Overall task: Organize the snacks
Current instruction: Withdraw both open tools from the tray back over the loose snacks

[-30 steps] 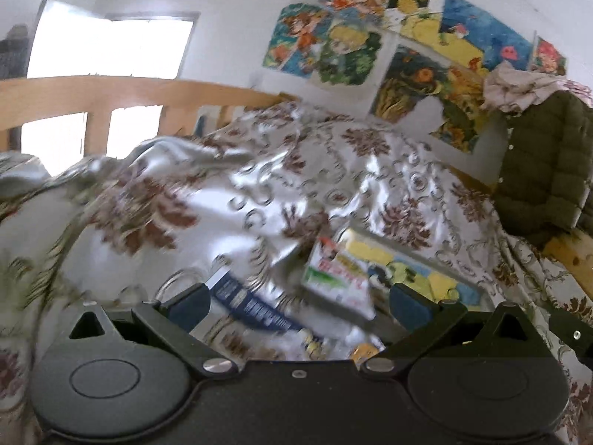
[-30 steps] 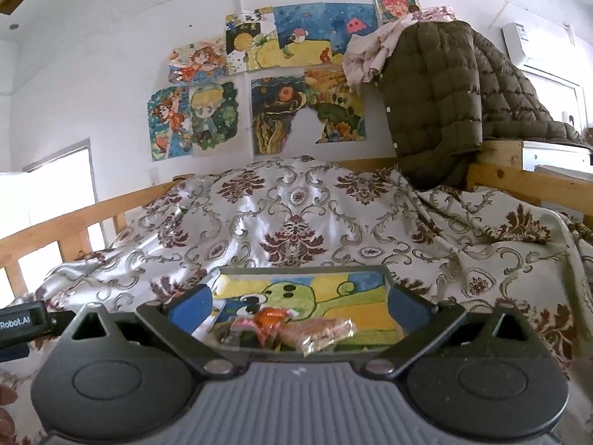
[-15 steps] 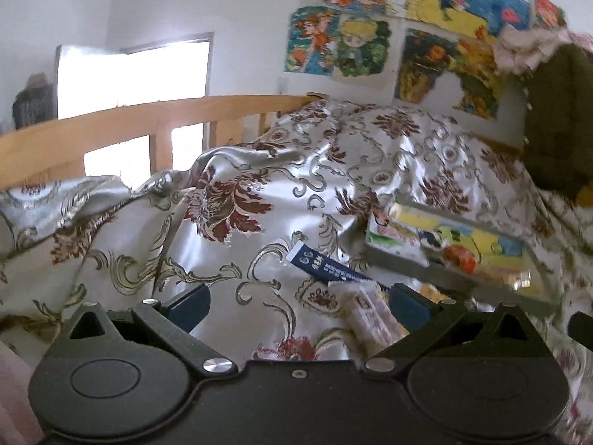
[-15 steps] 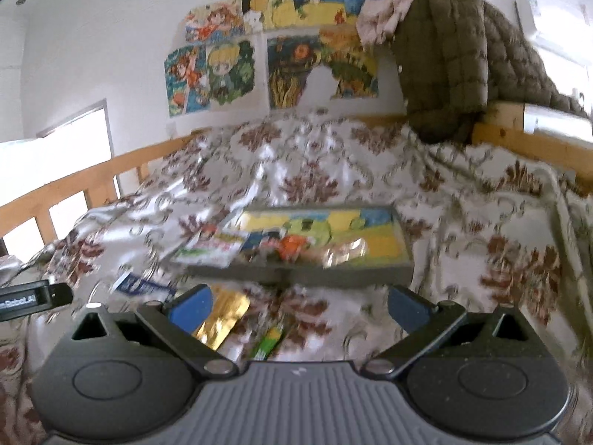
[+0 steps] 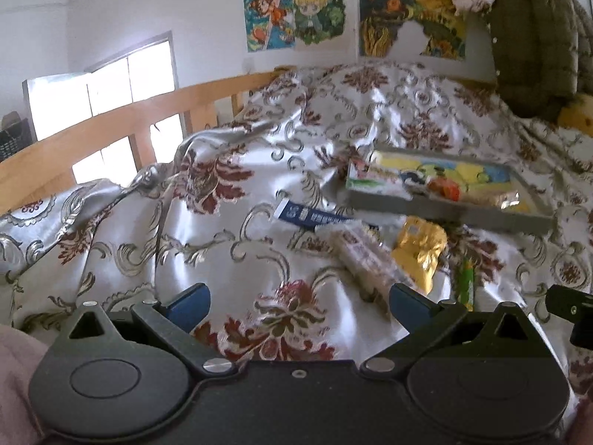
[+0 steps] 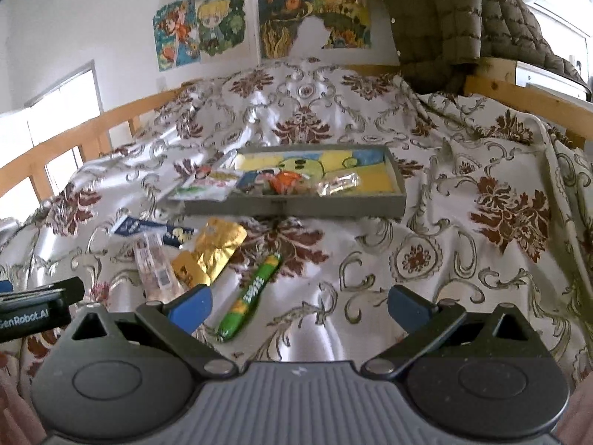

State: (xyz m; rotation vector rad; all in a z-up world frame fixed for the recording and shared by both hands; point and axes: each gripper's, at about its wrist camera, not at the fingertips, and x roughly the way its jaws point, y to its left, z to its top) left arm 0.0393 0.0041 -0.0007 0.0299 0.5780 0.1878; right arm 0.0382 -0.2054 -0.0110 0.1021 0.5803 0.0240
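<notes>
- Both tongs are pulling back from the grey tray [image 6: 292,205], which now sits well apart up the bed; a second ago the right view was filled by it.
- Left tongs [image 5: 296,302] and right tongs [image 6: 298,304] are gaping wide, holding nothing.
- Loose snacks are coming into view on the bedspread [image 6: 426,259]: green candy tube [image 6: 250,293], gold pouch [image 6: 217,246], blue packet [image 5: 311,217].
- Likely meaning: a drop-off finished, next pick pending.
</notes>
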